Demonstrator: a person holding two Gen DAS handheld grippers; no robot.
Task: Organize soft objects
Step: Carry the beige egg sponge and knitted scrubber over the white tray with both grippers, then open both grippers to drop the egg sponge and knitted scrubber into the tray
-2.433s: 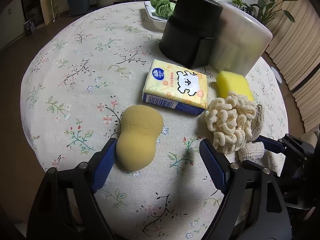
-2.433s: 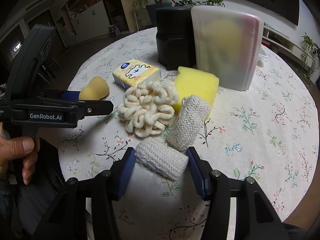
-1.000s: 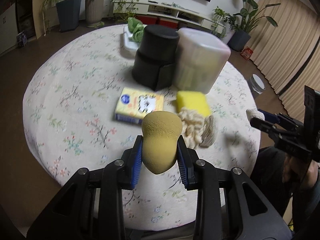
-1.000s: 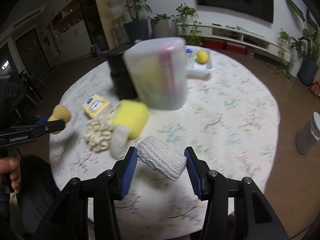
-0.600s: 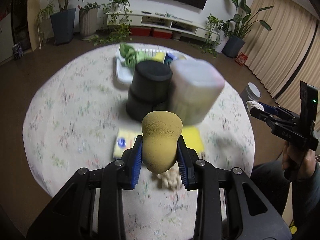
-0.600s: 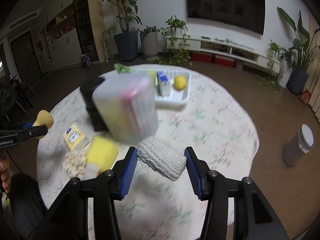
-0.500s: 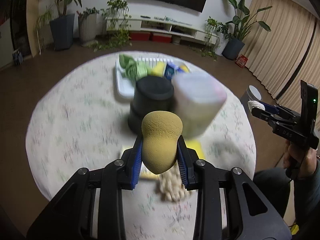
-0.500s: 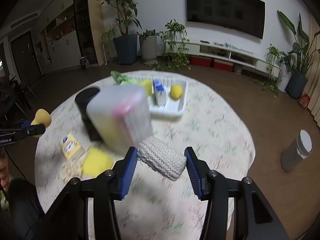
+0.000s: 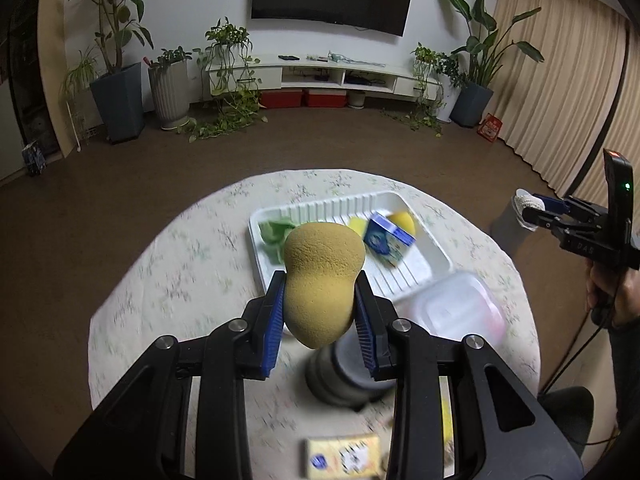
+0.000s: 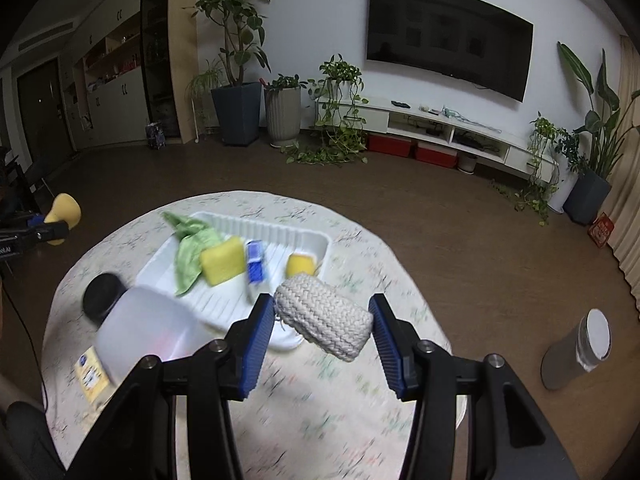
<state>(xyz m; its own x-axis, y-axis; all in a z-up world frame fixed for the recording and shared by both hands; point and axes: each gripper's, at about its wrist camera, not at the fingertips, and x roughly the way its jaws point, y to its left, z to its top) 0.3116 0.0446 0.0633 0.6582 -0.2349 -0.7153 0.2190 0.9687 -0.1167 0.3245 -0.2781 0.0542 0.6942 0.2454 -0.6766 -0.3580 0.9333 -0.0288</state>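
My left gripper (image 9: 320, 308) is shut on a tan pear-shaped sponge (image 9: 322, 276) and holds it high above the round floral table (image 9: 168, 268). My right gripper (image 10: 322, 324) is shut on a cream knitted roll (image 10: 324, 322), also high above the table. A white ribbed tray (image 10: 280, 236) at the far side holds a green cloth (image 10: 190, 248), a yellow sponge (image 10: 222, 266), a blue pack (image 10: 254, 266) and a small yellow object (image 10: 301, 265). The right gripper also shows at the right of the left wrist view (image 9: 532, 208).
A black cylinder (image 10: 104, 290) and a translucent lidded container (image 10: 148, 328) stand in the table's middle. A yellow tissue pack (image 9: 344, 456) lies near the front edge. A grey bin (image 10: 576, 356) stands on the floor at the right. Plants and a TV cabinet line the far wall.
Both grippers closed on their objects, the tan sponge and the knitted roll, lifted them off the table and rose high. The views now look down over the containers to the white tray.
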